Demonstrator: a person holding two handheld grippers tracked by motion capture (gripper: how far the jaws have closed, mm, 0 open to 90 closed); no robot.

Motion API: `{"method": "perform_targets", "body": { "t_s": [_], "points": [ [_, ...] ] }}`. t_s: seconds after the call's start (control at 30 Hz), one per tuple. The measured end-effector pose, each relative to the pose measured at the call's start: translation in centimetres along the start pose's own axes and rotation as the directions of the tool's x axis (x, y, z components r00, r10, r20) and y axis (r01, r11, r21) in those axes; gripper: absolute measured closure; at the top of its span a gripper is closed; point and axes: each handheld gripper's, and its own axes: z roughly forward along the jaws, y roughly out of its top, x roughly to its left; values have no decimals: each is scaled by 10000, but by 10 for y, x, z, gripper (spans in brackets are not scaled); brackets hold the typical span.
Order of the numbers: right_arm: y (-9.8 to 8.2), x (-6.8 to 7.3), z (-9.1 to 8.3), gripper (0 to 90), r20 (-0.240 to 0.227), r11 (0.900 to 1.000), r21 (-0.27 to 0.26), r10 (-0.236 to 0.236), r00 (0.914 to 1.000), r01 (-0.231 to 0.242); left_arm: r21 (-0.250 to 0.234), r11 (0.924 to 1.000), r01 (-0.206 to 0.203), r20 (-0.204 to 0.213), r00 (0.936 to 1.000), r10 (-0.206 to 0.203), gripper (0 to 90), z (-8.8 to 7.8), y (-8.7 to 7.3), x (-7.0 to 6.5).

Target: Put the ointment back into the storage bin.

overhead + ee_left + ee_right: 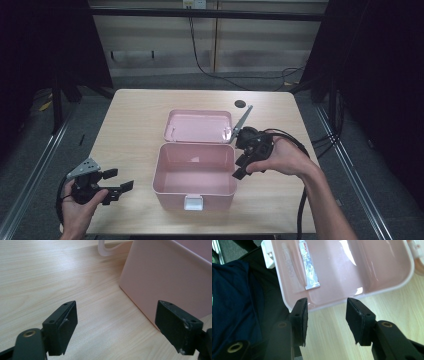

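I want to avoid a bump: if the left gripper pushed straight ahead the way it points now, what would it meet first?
Probably the pink box: its side wall stands just ahead of the open left gripper, toward its right jaw. Bare table lies ahead on the other side; depth is unclear.

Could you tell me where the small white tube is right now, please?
In the right gripper view, the white tube lies flat on the floor of the open pink box, near the wall that carries the white latch, just beyond the right gripper.
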Motion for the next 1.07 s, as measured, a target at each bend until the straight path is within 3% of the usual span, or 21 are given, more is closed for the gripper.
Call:
{"method": "perform_targets", "body": {
  "t_s": [0.23,0.47,0.7,0.87,1.0,1.07],
  "points": [
    [-26,-6,-2,531,125,9988,-315,373,9992,-369,-5,10000,5,10,10000,-5,183,0,0,0],
    [-48,-12,8,529,183,9968,-239,769,9969,-764,-3,10000,5,15,10000,-5,184,0,0,0],
    [-72,-17,27,523,314,9910,-328,1304,9910,-1294,-4,10000,-4,15,10000,4,183,0,0,-1],
    [-84,-21,41,511,157,9892,-338,1432,9896,-1426,25,10000,-15,-2,10000,15,184,1,0,-1],
    [-99,-29,57,472,153,9762,-888,1998,9797,-1977,29,10000,-8,-39,10000,8,183,1,0,0],
    [-106,-34,63,443,374,9687,-1151,2254,9735,-2199,41,10000,-10,-42,10000,10,183,1,0,0]
  ]
}}
